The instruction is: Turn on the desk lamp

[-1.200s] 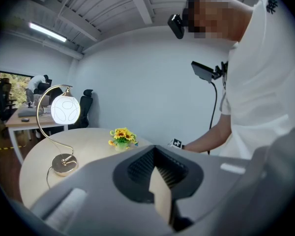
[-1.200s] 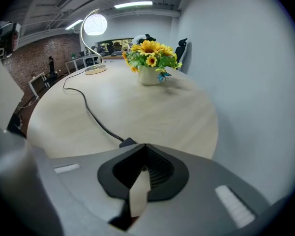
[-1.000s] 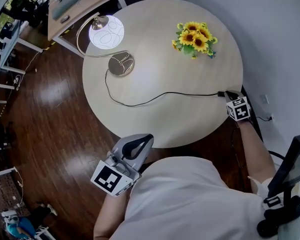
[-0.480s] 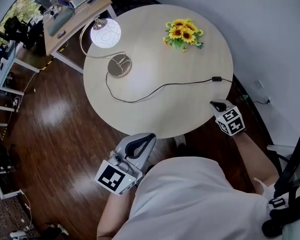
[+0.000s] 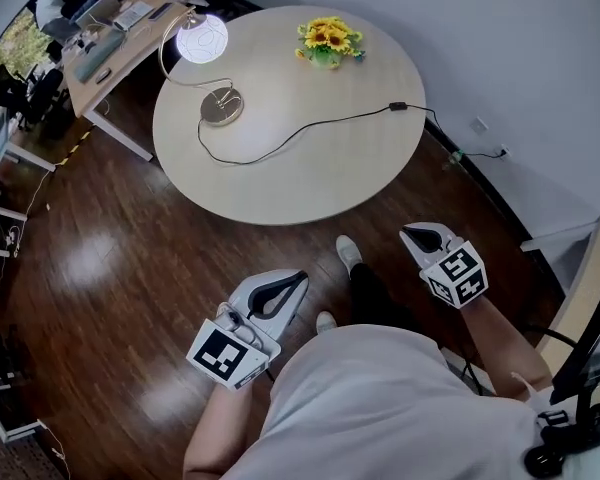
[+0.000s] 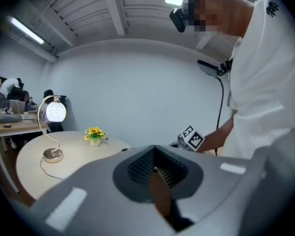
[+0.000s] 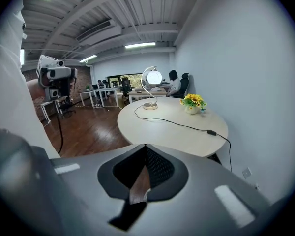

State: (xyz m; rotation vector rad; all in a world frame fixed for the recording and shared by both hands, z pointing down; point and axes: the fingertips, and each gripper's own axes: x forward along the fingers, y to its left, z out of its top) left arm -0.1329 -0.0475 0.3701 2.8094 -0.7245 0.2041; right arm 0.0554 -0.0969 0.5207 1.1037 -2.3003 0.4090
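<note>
Desk lamp (image 5: 202, 40) stands at the far left edge of the round table (image 5: 310, 168), its globe glowing white on a curved stem above a round metal base; both grippers are held off the table, well apart from it.

Dark wooden floor (image 5: 100, 268) fills the left and near side of the head view. The pale table lies beyond the person, near a light wall (image 5: 520, 58); a second desk (image 5: 120, 30) stands past the table's far left edge, with people seated at it. The person's white shirt (image 5: 380, 408) takes up the bottom of the head view, with the shoes (image 5: 348, 253) on the floor just short of the table's near edge.

The left gripper (image 5: 298, 278) hangs over the floor on the near side of the table; its own view shows the jaws brought together with nothing between them. The right gripper (image 5: 410, 234) is held off the table's near right edge; its jaws are likewise closed on nothing, and they point across the table toward the lamp.

A thin black cord (image 5: 325, 123) loops from the lamp's base across the middle of the table and drops over the right edge toward the wall. A small pot of sunflowers (image 5: 327, 40) sits at the far edge, to the right of the lamp. An inline switch (image 5: 397, 106) lies on the cord just inside the right edge.
</note>
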